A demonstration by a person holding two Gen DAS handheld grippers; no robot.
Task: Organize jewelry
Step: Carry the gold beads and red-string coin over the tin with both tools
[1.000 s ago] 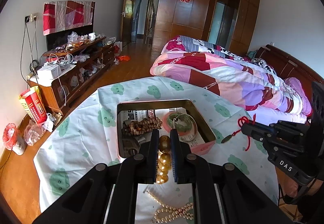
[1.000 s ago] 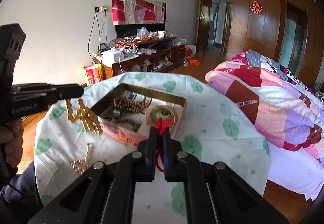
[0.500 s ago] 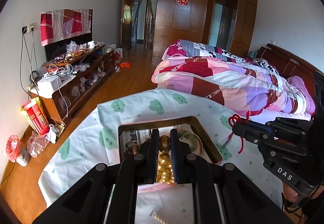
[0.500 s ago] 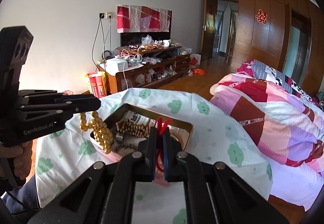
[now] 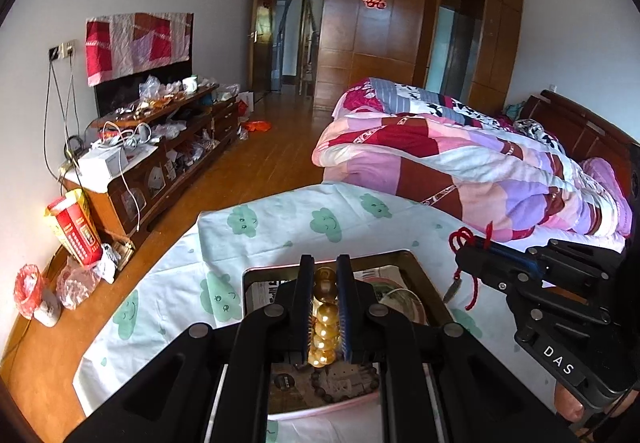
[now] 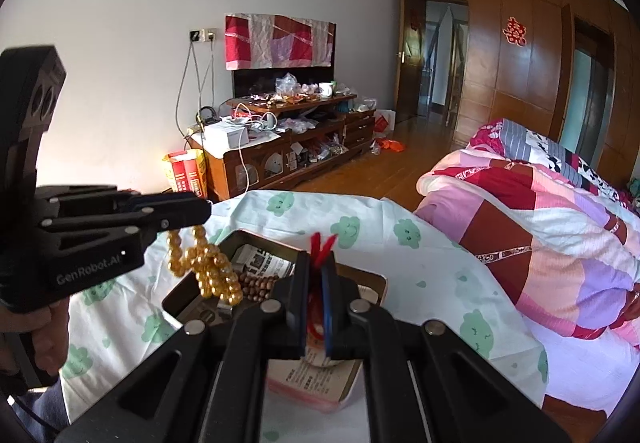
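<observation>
My left gripper is shut on a string of amber beads, held above the open tin box. From the right wrist view the beads hang from the left gripper over the box's left part. My right gripper is shut on a red cord; in the left wrist view the red cord dangles with a small pendant beside the box's right edge. Brown wooden beads and a green bangle lie in the box.
The box sits on a table under a white cloth with green clouds. A bed with a patchwork quilt is at the right. A cluttered wooden TV cabinet stands along the left wall.
Both grippers have risen and moved forward over the box with their loads. The amber beads now hang over the box's interior. The pearl necklace on the cloth has left the view.
</observation>
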